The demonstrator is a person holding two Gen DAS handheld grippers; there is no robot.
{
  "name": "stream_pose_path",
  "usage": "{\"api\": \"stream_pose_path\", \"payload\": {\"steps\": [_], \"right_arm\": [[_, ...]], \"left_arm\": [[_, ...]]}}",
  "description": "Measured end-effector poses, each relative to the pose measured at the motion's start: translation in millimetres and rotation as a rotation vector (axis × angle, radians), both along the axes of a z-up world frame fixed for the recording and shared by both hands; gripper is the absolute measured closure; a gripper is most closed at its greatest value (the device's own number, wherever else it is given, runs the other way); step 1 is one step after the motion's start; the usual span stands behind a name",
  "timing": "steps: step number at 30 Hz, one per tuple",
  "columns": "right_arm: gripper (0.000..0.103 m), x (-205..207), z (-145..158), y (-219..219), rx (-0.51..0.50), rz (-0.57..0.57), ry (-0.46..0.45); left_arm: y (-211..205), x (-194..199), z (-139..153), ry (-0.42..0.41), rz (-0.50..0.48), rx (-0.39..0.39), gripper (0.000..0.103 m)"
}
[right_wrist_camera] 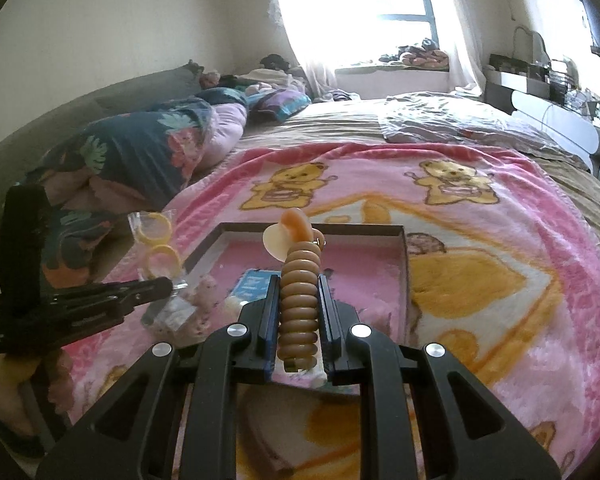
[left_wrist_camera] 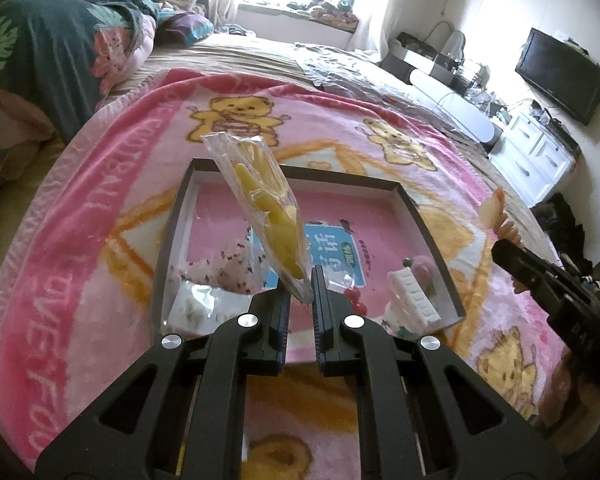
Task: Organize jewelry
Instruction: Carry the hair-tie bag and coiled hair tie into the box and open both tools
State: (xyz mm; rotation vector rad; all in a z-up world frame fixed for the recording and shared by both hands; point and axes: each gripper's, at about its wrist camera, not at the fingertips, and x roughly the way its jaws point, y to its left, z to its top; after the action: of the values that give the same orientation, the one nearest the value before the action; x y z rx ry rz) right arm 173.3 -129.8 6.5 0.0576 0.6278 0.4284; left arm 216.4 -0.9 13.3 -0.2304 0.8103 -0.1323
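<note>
My left gripper [left_wrist_camera: 301, 280] is shut on the bottom corner of a clear plastic bag of yellow rings [left_wrist_camera: 268, 208], held upright above a shallow box [left_wrist_camera: 424, 216]; the bag also shows in the right wrist view [right_wrist_camera: 156, 244]. My right gripper [right_wrist_camera: 299, 280] is shut on a tan beaded bracelet [right_wrist_camera: 300, 292] with an orange and cream pendant [right_wrist_camera: 288, 228], held over the same box [right_wrist_camera: 405, 264]. The right gripper also shows in the left wrist view [left_wrist_camera: 508, 256]. The box holds a speckled bag [left_wrist_camera: 228, 268], a white comb-like clip [left_wrist_camera: 412, 296] and red beads [left_wrist_camera: 354, 298].
The box lies on a pink teddy-bear blanket [left_wrist_camera: 100, 200] spread over a bed. A dark floral duvet [left_wrist_camera: 52, 52] is heaped at the left. White drawers [left_wrist_camera: 540, 152] and a TV [left_wrist_camera: 560, 76] stand to the right of the bed.
</note>
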Motion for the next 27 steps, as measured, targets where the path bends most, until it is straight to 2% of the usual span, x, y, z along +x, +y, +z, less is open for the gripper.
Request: {"api": "stream_pose_path", "payload": {"steps": [11, 16, 21, 22, 24, 26, 27], "right_arm": [[0.086, 48, -44, -20, -0.025, -0.071, 0.076], [0.086, 63, -65, -22, -0.038, -0.08, 0.121], [0.085, 64, -72, -19, -0.034, -0.068, 0.134], [0.076, 63, -71, -19, -0.027, -0.062, 0.134], [0.066, 58, -67, -19, -0.019, -0.058, 0.123], [0.055, 48, -57, -19, -0.013, -0.047, 0.093], [0.049, 44, -53, -19, -0.008, -0.038, 0.083]], "left_arm": [[6, 42, -31, 0.077, 0.011, 0.019, 0.099], [4, 50, -42, 0.106, 0.011, 0.031, 0.099], [5, 49, -45, 0.115, 0.008, 0.036, 0.097], [5, 48, -45, 0.114, 0.008, 0.041, 0.096], [5, 45, -43, 0.111, 0.01, 0.042, 0.092], [5, 41, -40, 0.105, 0.009, 0.039, 0.078], [5, 39, -39, 0.1, 0.009, 0.04, 0.074]]}}
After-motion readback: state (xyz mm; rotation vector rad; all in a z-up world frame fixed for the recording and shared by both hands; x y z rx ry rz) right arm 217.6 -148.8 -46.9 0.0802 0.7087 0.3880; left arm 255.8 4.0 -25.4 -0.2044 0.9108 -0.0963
